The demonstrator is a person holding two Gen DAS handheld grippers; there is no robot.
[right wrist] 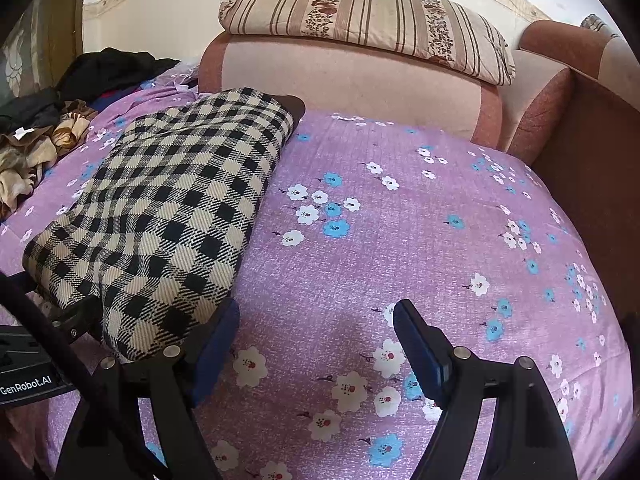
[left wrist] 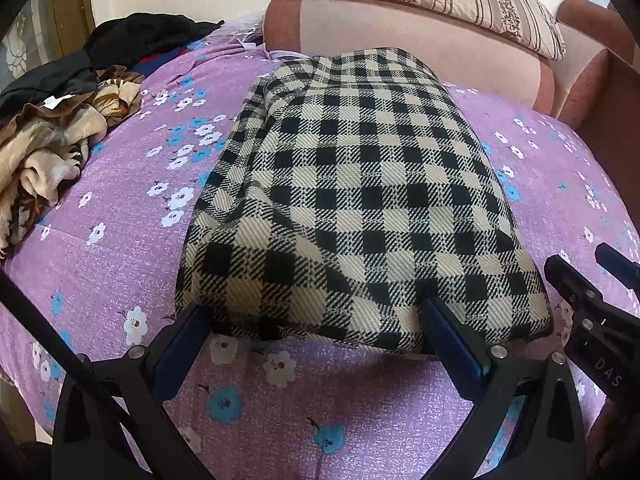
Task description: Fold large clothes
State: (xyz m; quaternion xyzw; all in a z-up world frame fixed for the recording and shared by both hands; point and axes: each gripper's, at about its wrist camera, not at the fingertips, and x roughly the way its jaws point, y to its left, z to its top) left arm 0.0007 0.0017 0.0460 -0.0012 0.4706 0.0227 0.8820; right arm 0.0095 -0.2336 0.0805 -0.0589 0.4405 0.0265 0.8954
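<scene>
I see a heap of unfolded clothes [left wrist: 60,136] at 10 o'clock of the folded checked garment [left wrist: 360,200], and a striped pillow [right wrist: 360,20] on the sofa at 12. The garment lies on the floral bedspread [right wrist: 400,240], long axis 6-to-12. Left gripper [left wrist: 316,316] spread at its near edge; right gripper [right wrist: 316,320] spread, empty.

This was a bedroom in a home. A bed filled the view, covered by a purple bedsheet [right wrist: 400,220] printed with white and blue flowers. At twelve o'clock stood a pink padded headboard [right wrist: 340,80] with a striped, floral-banded pillow [right wrist: 360,12] on top. At ten o'clock lay a heap of loose clothes [left wrist: 60,120] against a pale wall.
</scene>
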